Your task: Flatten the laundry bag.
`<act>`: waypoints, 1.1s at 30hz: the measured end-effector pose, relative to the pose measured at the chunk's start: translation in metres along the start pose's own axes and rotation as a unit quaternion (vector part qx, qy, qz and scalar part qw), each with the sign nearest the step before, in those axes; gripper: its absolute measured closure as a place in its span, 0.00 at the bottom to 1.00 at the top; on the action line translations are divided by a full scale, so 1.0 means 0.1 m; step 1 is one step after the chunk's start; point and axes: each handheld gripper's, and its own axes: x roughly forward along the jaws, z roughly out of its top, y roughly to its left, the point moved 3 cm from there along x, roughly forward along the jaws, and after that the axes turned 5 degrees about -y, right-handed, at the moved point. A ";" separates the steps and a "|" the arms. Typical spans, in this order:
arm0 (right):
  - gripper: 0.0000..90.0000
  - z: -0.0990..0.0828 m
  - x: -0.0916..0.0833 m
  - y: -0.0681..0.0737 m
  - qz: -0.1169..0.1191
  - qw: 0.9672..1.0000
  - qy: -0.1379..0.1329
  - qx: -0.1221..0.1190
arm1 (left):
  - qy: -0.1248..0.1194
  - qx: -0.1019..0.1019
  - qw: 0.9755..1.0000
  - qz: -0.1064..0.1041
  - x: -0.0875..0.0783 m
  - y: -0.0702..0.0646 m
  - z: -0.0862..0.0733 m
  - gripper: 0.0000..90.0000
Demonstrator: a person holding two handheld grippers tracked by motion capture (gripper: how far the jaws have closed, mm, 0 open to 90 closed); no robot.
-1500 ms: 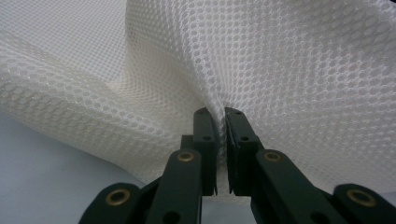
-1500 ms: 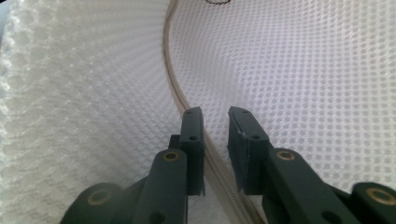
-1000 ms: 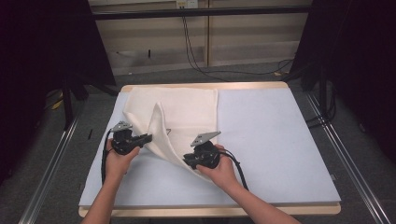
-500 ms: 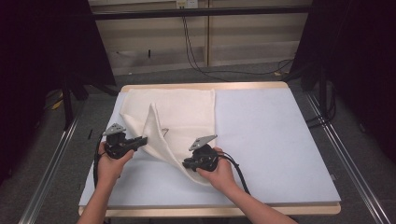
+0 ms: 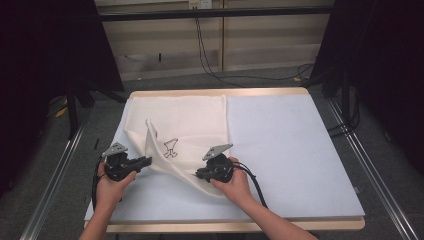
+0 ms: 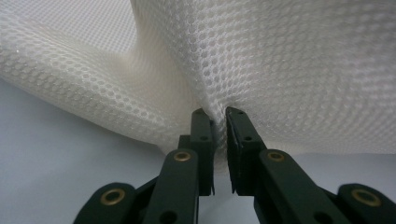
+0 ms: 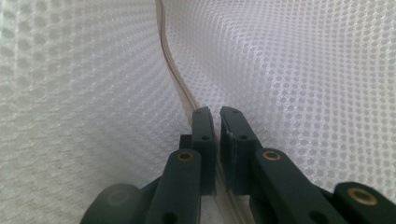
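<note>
High view: black emblem [image 5: 170, 148] on cloth [image 5: 187, 120]

readable text: none | cloth [image 5: 190, 125]: dark outline drawing only; no letters or numbers

white mesh cloth [image 5: 185, 125] on table [image 5: 300, 150]

A: What do the grippers look like?
B: The left gripper [image 5: 145, 161] and right gripper [image 5: 199, 174] are black, each topped by a grey three-cornered plate, trailing black cable. Brass-coloured rivets stud the jaws. Bare forearms, no sleeves.
</note>
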 end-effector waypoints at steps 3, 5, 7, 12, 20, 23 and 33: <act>0.94 0.00 0.00 0.00 0.003 1.000 -0.002 -0.005 | 0.001 -0.001 1.000 0.003 -0.01 0.00 -0.01 0.92; 0.94 0.00 0.00 0.01 0.000 1.000 0.000 -0.008 | -0.001 0.000 1.000 0.003 -0.02 0.01 -0.02 0.91; 0.94 0.00 0.00 0.00 0.002 1.000 -0.001 -0.004 | 0.003 0.004 1.000 0.002 -0.04 0.02 -0.04 0.90; 0.94 0.00 0.00 0.00 0.002 1.000 -0.001 -0.001 | 0.004 -0.001 1.000 0.004 -0.09 0.01 -0.05 0.88; 0.93 0.00 0.00 0.00 0.001 1.000 -0.002 0.000 | 0.014 0.000 1.000 0.010 -0.15 0.03 -0.07 0.86; 0.93 0.00 0.00 0.00 0.002 1.000 -0.002 0.000 | 0.006 -0.004 1.000 0.022 -0.23 0.09 -0.07 0.86; 0.89 0.01 -0.03 -0.01 0.000 1.000 0.000 -0.004 | -0.011 -0.021 0.998 0.052 -0.40 0.31 -0.09 0.82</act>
